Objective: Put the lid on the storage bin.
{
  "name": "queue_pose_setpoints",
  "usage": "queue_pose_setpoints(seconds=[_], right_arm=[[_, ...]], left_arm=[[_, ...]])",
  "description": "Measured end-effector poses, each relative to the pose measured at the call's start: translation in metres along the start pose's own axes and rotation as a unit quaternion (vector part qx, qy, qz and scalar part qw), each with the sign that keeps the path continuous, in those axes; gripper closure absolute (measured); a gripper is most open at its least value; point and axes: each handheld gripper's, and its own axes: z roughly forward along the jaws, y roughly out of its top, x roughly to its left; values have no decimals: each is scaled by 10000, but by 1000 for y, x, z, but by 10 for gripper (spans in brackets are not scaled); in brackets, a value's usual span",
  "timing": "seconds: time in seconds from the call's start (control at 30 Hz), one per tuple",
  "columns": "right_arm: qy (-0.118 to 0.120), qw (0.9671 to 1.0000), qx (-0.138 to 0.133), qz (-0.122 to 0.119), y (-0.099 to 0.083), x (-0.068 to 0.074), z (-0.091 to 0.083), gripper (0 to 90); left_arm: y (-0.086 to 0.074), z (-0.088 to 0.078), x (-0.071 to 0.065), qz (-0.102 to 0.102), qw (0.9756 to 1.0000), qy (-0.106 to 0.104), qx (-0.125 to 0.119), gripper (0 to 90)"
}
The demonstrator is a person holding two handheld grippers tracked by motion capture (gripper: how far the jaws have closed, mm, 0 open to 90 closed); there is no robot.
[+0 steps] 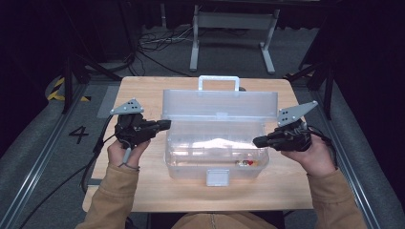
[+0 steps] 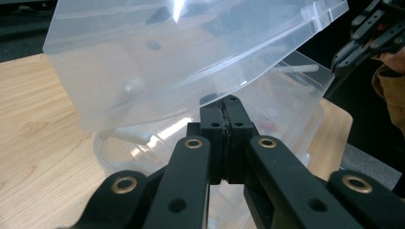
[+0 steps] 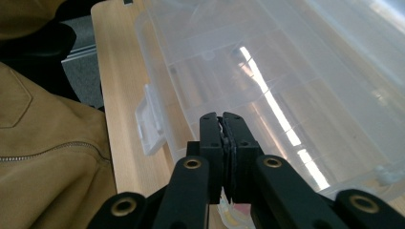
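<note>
A clear plastic toolbox [image 1: 215, 164] stands on the wooden table [image 1: 143, 186] with its lid [image 1: 219, 102] raised at the back. A small red item [image 1: 248, 162] lies inside near its right end. My left gripper [image 1: 165, 125] points at the box's left end. In the left gripper view its pads [image 2: 224, 102] are pressed together just under the edge of the lid [image 2: 167, 62], with nothing visible between them. My right gripper [image 1: 255, 141] reaches the box's right end. It is shut [image 3: 222, 117] over the box [image 3: 286, 95]; I cannot tell whether it touches.
The box's white handle [image 1: 218, 81] sticks up behind the lid and its front latch [image 1: 217, 177] hangs toward me. A tan jacket sleeve [image 3: 47, 143] lies close to the right gripper. Metal stand legs [image 1: 234, 43] and cables sit on the floor beyond the table.
</note>
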Motion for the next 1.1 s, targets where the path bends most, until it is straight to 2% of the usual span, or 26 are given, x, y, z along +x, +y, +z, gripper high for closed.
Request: queue_pose_setpoints(seconds=[0.03, 0.1, 0.2, 0.27, 0.33, 0.63, 0.7, 0.9, 1.1], right_arm=[[-44, 10000, -79, 13, -1, 0, -2, 889], [-137, 9989, -416, 159, -6, -1, -9, 889], [-327, 9958, -799, 294, -12, -3, -17, 883], [-320, 9949, -889, 364, -14, -4, -20, 884], [-245, 9915, -1138, 587, -20, -11, -28, 883], [-277, 9915, -1031, 749, -25, -18, -32, 884], [-263, 9913, -1019, 792, -26, -19, -33, 888], [-203, 9916, -879, 929, -28, -22, -35, 890], [-197, 9931, -592, 989, -28, -24, -32, 891]], left_arm=[[0, 0, 0, 5, 10000, -6, 8, 892], [0, 0, -1, 13, 10000, -14, 30, 890], [-1, 0, -1, 48, 10000, -26, 81, 885], [-1, 0, -1, 42, 9999, -27, 98, 883], [-1, 0, -1, 59, 9999, -48, 109, 877], [-4, -1, -3, 111, 9998, -62, 170, 863], [-6, -1, -2, 45, 9997, -129, 185, 861], [-10, -3, 1, -64, 9996, -119, 252, 863], [-13, -3, 3, -144, 9991, -147, 362, 862]])
